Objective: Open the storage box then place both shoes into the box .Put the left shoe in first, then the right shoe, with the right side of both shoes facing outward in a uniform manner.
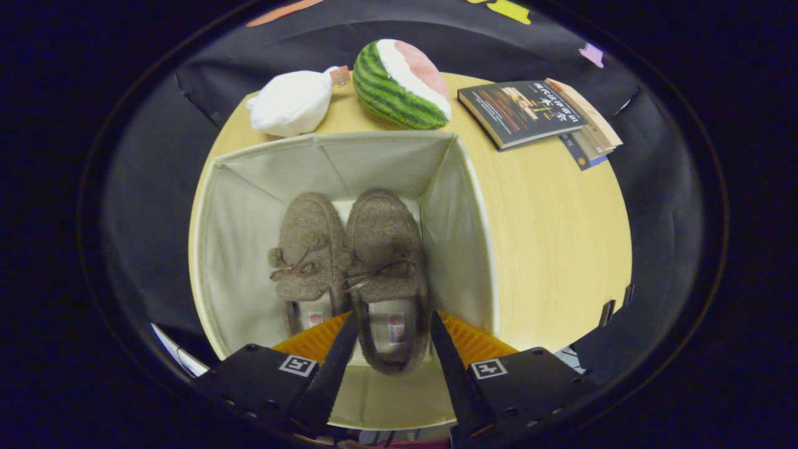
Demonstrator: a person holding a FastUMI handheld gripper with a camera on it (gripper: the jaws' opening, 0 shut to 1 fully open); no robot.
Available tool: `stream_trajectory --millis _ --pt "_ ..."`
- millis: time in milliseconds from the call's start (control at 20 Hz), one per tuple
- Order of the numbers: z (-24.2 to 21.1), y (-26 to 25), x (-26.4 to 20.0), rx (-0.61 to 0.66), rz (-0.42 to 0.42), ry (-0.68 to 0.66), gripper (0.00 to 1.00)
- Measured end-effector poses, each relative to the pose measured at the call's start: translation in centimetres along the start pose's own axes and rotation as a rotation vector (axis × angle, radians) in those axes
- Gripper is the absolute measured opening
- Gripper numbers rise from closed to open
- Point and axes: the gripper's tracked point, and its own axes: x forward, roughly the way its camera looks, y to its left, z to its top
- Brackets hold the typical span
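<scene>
Watermelon plush [402, 84], white pouch [292, 103], books [539, 112] on table [555, 237].

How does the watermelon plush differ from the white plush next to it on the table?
The watermelon plush is striped green with a pink and white cut face; the white plush is plain white. The watermelon plush looks larger than the white plush. The white plush carries a small tag at one end, and I see none on the watermelon plush. Both lie on the wooden table, beyond the storage box. The tongs stand open over the box.
</scene>
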Motion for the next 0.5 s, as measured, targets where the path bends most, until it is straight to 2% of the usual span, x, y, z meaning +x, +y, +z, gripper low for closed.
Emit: stream_trajectory --millis 200,300,500 --pt "0.6 -1.6 -4.2 -0.009 0.039 -0.137 0.87" --pt "0.6 -3.1 -6.2 -0.010 0.039 -0.215 0.97" --pt "0.4 -7.4 -9.6 0.025 0.035 -0.334 0.97"
